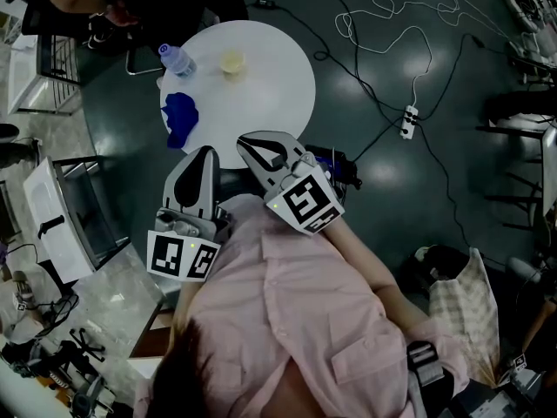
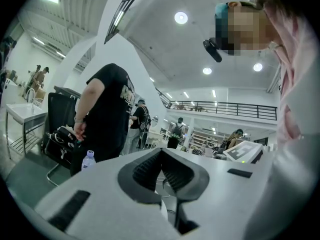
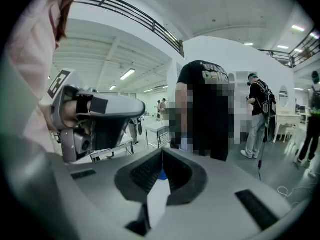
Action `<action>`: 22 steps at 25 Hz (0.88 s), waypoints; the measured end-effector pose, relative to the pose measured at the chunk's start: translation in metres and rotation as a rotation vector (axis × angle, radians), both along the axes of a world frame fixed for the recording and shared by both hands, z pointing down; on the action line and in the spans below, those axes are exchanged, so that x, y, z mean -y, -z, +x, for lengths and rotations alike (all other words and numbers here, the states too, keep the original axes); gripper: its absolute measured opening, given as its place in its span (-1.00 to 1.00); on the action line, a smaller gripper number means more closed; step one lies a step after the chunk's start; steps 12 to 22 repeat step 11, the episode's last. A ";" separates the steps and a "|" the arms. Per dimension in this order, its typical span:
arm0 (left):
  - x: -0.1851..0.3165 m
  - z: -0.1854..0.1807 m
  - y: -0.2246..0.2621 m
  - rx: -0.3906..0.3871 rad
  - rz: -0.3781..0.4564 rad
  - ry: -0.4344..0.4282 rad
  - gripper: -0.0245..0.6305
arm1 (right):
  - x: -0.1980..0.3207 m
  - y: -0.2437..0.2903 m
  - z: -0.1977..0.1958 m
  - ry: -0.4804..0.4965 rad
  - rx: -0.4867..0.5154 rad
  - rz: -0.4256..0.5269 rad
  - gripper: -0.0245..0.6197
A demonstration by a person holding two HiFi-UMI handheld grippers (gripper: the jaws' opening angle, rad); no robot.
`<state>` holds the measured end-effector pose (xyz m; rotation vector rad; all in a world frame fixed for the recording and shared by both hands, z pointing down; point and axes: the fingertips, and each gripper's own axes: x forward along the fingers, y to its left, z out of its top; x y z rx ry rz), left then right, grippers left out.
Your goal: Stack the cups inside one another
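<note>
1. One pale yellow, translucent plastic cup (image 1: 231, 62) stands upright on the round white surface (image 1: 274, 90), between its middle and its far edge. Whether it is one cup or several nested, or holds anything, cannot be told.
2. One clear plastic bottle (image 1: 177, 59) with a pale purple cap stands at the far left edge, apart from the cup. It also shows in the left gripper view (image 2: 88, 160).
3. One crumpled blue cloth (image 1: 181, 117) lies at the left edge, nearer the wearer than the bottle.
4. The left gripper (image 1: 207, 153) is held up by the near edge, close to the wearer's pink shirt (image 1: 296, 312). Its jaws are pressed together with nothing between them (image 2: 161, 151).
5. The right gripper (image 1: 246, 143) is just beside it, over the near edge. Its jaws meet at the tips (image 3: 161, 154) and pinch nothing; a strip of white surface and a bit of blue cloth show behind them.
6. Both grippers are well apart from the cup.
7. One person in black (image 2: 105, 114) stands beyond the far edge.
</note>
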<state>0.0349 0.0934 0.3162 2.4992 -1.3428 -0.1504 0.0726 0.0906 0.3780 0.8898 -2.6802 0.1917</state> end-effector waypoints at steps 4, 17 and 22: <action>-0.007 -0.002 0.002 0.004 0.002 0.007 -0.88 | -0.007 0.001 -0.001 0.005 0.003 -0.003 -0.83; -0.013 -0.006 0.008 0.050 0.015 0.024 -0.88 | -0.012 0.008 -0.004 0.006 0.038 0.007 -0.83; -0.013 -0.006 0.008 0.050 0.015 0.024 -0.88 | -0.012 0.008 -0.004 0.006 0.038 0.007 -0.83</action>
